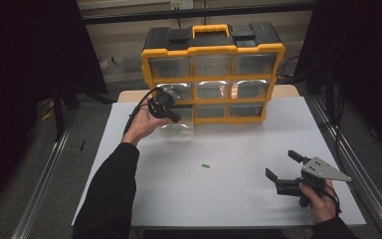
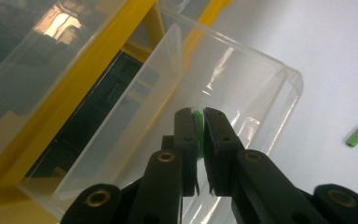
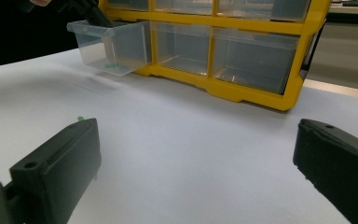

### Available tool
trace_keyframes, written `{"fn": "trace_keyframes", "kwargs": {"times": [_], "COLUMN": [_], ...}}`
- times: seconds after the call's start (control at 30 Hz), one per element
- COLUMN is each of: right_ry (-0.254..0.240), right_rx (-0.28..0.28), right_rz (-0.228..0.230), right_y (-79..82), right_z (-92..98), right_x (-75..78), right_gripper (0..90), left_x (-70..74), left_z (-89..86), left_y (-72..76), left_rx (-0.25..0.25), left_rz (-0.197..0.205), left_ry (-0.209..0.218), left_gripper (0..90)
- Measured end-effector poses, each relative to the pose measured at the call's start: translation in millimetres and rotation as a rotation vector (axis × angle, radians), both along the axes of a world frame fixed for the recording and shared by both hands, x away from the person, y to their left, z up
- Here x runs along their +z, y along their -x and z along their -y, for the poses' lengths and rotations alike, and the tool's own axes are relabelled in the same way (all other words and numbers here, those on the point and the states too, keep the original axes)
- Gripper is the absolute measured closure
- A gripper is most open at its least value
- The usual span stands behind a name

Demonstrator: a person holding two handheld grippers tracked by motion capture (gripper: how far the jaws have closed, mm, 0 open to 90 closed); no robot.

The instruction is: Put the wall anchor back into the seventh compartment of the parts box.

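My left gripper [image 2: 200,114] is shut on a small green peg [image 2: 196,120], which shows as a sliver between the two black pads. The gripper hangs over the pulled-out clear drawer [image 2: 242,88] at the bottom left of the yellow organizer [image 1: 213,50]. In the high view the left gripper [image 1: 178,118] points down into that drawer [image 1: 176,128]. A second green peg [image 1: 206,166] lies loose on the white table [image 1: 229,199], also seen as the peg [image 2: 357,136] to the right of the drawer. My right gripper [image 1: 281,163] rests at the front right, open and holding nothing.
The organizer stands upright at the back of the table, its other clear drawers pushed in. In the right gripper view the open drawer [image 3: 114,42] sticks out toward the table's middle, with something green [image 3: 114,69] at its bottom. Dark floor and metal rails flank the table.
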State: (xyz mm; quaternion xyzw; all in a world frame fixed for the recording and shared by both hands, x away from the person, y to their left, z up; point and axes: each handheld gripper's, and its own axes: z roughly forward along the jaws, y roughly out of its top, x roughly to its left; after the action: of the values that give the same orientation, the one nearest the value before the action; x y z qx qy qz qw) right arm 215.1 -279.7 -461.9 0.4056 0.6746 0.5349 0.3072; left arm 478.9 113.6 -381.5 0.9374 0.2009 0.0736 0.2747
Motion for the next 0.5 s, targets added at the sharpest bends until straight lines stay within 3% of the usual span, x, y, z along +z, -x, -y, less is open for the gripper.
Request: {"fn": "trace_keyframes", "kwargs": {"times": [0.1,0.17,0.3,0.4,0.5], "right_ry": [0.000,0.001,0.002,0.001,0.002], "right_rx": [-0.003,0.001,-0.001,0.001,0.001], "right_rz": [0.001,0.001,0.000,0.001,0.001], "right_y": [-0.1,0.0,0.0,0.0,0.0], "right_z": [0.0,0.1,0.1,0.1,0.1], "right_x": [0.0,-0.1,-0.1,-0.1,-0.1], "right_gripper": [0.6,0.6,0.6,0.6,0.6], "left_x": [-2.4,-3.1,-5.9,-6.0,-7.7], "left_z": [-0.1,-1.4,0.8,1.4,2.8], "left_y": [-1.5,-4.0,-1.6,-3.4,-3.0], "left_rx": [0.007,-0.018,0.022,-0.007,0.007], "left_rz": [-0.007,0.000,-0.018,-0.014,-0.011], "left_ry": [-0.004,-0.026,-0.005,-0.029,-0.025], "left_gripper": [84.6,84.6,84.6,84.6,84.5]}}
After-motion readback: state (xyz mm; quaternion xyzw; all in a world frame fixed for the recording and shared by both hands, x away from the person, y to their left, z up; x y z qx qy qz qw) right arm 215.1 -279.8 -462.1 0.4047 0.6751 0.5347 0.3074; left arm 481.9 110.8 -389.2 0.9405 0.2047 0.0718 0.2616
